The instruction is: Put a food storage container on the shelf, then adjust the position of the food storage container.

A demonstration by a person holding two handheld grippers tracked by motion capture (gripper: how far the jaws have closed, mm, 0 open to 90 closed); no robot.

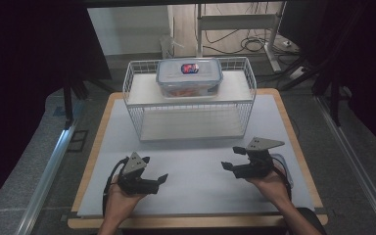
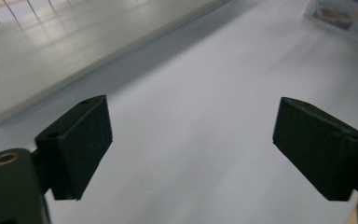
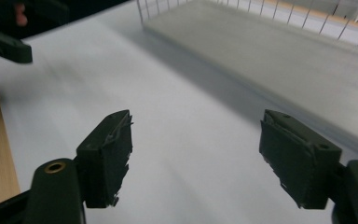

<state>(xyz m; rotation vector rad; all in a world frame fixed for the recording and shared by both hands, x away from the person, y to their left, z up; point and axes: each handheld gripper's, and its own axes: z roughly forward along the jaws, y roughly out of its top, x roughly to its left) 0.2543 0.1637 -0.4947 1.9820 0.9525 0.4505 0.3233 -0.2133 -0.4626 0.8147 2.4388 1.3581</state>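
Your 2 grippers — left (image 1: 156, 169), right (image 1: 232, 157) — hang wide and empty, low in the frame. The box (image 1: 189, 77) sits top centre on the rack (image 1: 132, 93): stiff, slick plastic, probably light — clamp its 2 short ends.

Overhead forward-down — two close tool views
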